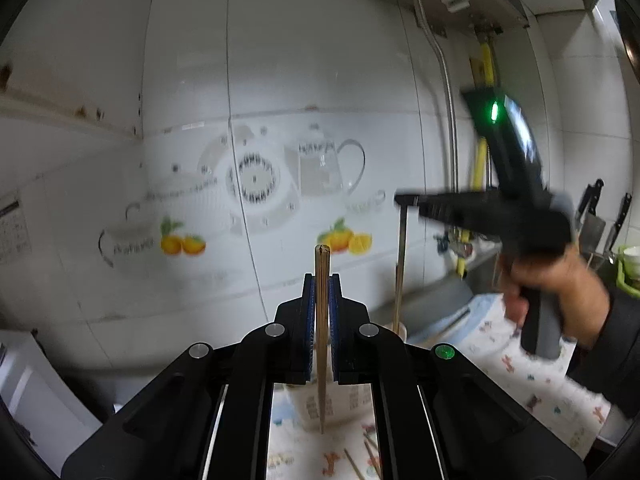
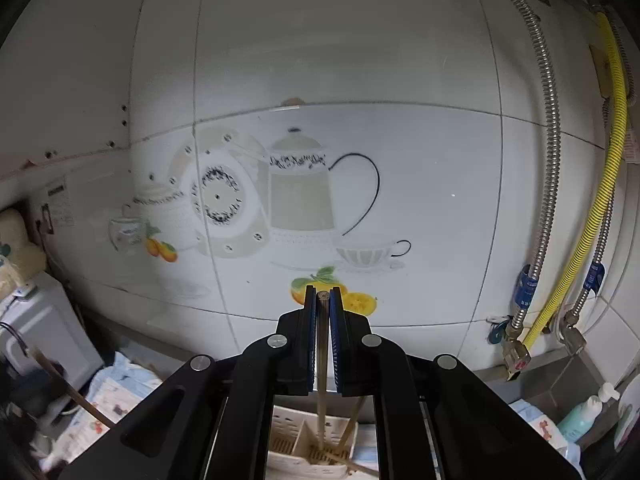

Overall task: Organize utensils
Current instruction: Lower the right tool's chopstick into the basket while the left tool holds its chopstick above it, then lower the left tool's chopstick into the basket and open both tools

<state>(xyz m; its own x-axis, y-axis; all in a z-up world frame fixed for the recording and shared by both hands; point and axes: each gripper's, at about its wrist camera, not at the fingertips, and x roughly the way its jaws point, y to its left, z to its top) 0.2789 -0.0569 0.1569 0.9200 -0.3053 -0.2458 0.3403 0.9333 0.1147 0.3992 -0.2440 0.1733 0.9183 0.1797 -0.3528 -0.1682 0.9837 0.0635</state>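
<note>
White tiled wall (image 2: 340,60), teapot-and-oranges decal (image 2: 304,196), yellow gas hose (image 2: 616,136), patterned countertop cloth (image 1: 532,384)

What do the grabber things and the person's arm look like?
Each black plastic left gripper and right gripper has two flat fingers lined with ribbed blue pads, round silver pins and angular linkage bars. The right one's body shows a glowing green light. A dark sleeve covers the person's arm.

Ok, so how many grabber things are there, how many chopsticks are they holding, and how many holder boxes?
Grippers: 2 (left gripper, right gripper)
Held chopsticks: 2 (left chopstick, right chopstick)
Cream holder: 1
Total: 5
</note>
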